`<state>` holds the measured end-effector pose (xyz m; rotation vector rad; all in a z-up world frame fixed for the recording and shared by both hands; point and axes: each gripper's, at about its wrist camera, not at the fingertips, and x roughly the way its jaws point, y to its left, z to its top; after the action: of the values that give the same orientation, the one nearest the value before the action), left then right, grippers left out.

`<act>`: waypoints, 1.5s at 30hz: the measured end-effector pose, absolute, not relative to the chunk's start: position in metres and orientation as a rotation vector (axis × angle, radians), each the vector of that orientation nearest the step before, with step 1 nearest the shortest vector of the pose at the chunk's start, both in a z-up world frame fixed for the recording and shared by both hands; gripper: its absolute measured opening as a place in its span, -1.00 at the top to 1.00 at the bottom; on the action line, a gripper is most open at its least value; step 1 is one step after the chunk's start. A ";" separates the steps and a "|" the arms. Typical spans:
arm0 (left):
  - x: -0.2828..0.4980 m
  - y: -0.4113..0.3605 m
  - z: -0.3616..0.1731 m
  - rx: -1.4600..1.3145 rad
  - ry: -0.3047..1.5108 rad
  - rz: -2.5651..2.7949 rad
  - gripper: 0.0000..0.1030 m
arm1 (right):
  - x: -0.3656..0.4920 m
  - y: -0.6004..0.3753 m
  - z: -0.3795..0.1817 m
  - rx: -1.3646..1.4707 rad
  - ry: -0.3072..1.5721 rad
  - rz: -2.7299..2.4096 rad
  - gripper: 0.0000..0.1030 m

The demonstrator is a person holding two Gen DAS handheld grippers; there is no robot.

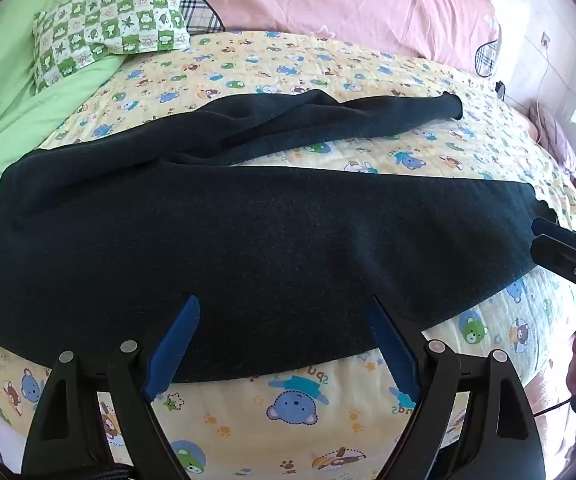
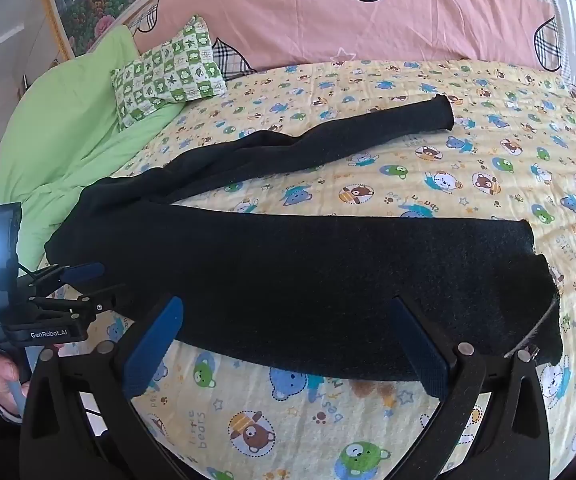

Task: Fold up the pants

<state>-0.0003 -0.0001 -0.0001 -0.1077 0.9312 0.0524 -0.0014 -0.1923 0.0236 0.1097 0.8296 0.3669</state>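
Dark pants [image 1: 248, 248] lie unfolded, legs spread apart.

The dark navy knitted pants [image 1: 248, 232] look like thick, matt, slightly fuzzy cloth. Beneath them the yellow bear-print quilted bedspread [image 2: 367, 432] is soft, stitched cotton with a dull finish. At upper left the green checked pillow [image 1: 108, 28] is smooth woven cloth. The ribbed blue fingers [image 2: 152, 348] look like matt rubbery plastic, on black plastic arms with small metal rivets.
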 end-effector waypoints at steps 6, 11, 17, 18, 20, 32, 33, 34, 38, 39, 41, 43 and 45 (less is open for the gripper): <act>-0.003 0.001 -0.001 -0.106 0.929 0.050 -0.67 | -0.001 -0.191 0.024 0.110 0.831 0.366 -0.99; -0.008 0.002 -0.002 -0.108 0.932 0.042 -0.67 | -0.001 -0.191 0.024 0.110 0.831 0.368 -0.99; -0.003 -0.002 -0.002 -0.107 0.931 0.038 -0.67 | -0.002 -0.191 0.023 0.111 0.830 0.369 -0.99; -0.003 -0.003 -0.002 -0.105 0.930 0.036 -0.67 | -0.002 -0.191 0.023 0.110 0.830 0.368 -0.99; 0.001 -0.004 -0.003 -0.100 0.928 0.028 -0.67 | -0.002 -0.191 0.023 0.111 0.832 0.367 -0.99; 0.009 0.000 -0.001 -0.099 0.966 0.002 -0.67 | 0.001 -0.192 0.022 0.139 0.840 0.376 -0.99; 0.011 0.001 -0.001 -0.096 0.977 0.004 -0.67 | 0.003 -0.194 0.022 0.147 0.840 0.378 -0.99; 0.012 0.002 0.000 -0.095 0.978 0.002 -0.67 | 0.004 -0.196 0.022 0.154 0.840 0.381 -0.99; 0.022 0.004 0.000 -0.059 0.995 0.037 -0.67 | 0.010 -0.200 0.024 0.173 0.840 0.394 -1.00; 0.025 0.005 0.001 -0.062 0.993 0.035 -0.67 | 0.012 -0.202 0.024 0.182 0.840 0.401 -1.00; 0.029 0.005 0.002 -0.054 0.980 0.040 -0.67 | 0.016 -0.204 0.025 0.198 0.846 0.407 -0.99; 0.034 0.005 0.005 -0.045 0.975 0.041 -0.67 | 0.021 -0.206 0.026 0.200 0.848 0.409 -0.99; 0.041 0.005 0.007 -0.041 0.970 0.037 -0.67 | 0.026 -0.207 0.027 0.200 0.850 0.412 -0.99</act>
<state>0.0410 0.0052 0.0075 -0.0409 0.9700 0.0373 0.0262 -0.2070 0.0269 0.2002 0.8505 0.4122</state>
